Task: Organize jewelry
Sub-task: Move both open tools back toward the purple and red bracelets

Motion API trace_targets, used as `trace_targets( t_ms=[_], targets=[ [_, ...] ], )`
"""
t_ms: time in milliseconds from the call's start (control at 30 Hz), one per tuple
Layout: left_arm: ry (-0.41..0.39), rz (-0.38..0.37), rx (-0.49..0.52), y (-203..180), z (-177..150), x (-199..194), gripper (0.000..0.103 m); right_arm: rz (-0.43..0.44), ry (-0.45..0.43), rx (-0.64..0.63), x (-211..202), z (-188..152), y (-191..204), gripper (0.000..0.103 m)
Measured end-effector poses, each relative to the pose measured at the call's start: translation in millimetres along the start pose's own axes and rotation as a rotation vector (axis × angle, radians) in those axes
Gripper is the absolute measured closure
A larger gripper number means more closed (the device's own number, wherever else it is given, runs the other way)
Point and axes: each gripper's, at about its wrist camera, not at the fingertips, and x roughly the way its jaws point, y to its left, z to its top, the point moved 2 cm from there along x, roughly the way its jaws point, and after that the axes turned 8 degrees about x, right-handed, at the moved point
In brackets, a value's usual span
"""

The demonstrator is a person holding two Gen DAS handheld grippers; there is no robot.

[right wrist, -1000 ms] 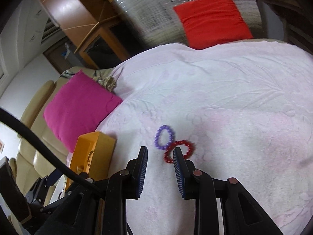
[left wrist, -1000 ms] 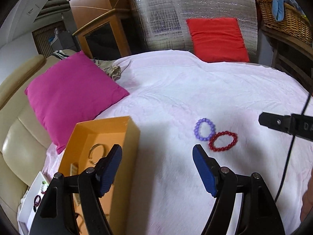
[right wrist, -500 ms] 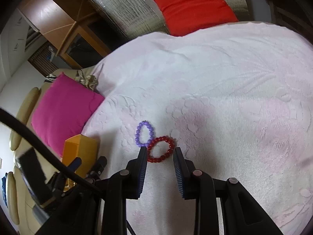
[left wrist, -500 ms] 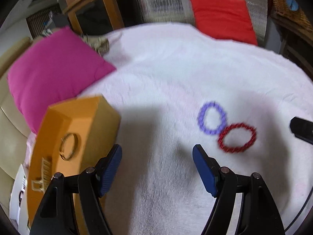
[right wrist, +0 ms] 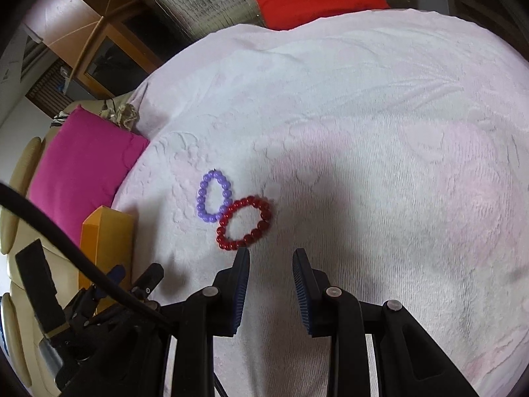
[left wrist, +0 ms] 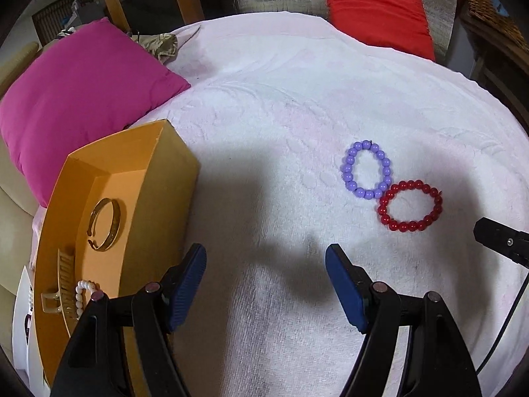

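In the left wrist view, the left gripper (left wrist: 266,266) stands wide open over the white towel (left wrist: 297,106), nothing between its blue pads. From it, the purple bead bracelet (left wrist: 366,169) lies at about one o'clock, and the red bead bracelet (left wrist: 410,205) lies at about two o'clock; the two rings touch where the purple one's lower edge meets the red one's upper left. The orange box (left wrist: 172,178) stands at about ten o'clock of that gripper, just beside its left finger; inside lie a gold bangle (left wrist: 105,224), a tan hair claw (left wrist: 62,284) and a string of white pearls (left wrist: 82,292). A magenta cushion (left wrist: 82,99) sits past the box at eleven o'clock, and a red cushion (left wrist: 377,10) leans far off at one o'clock. In the right wrist view, the right gripper (right wrist: 270,258) is parted only narrowly and holds nothing; the red bracelet lies on the towel just beyond its left fingertip, at about eleven o'clock, with the purple one farther along the same line.
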Motion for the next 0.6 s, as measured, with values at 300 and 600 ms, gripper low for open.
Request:
trace_targets(
  t_ms=[300,600],
  targets=[
    [-0.01,0.001,-0.004,4,3,0,0.028,-0.019,-0.003,0.001,4,2,4,0.073],
    [-0.034,-0.004,-0.009,6,5,-7,0.028,-0.035,0.0,-0.012,8,2,9,0.073]
  ],
)
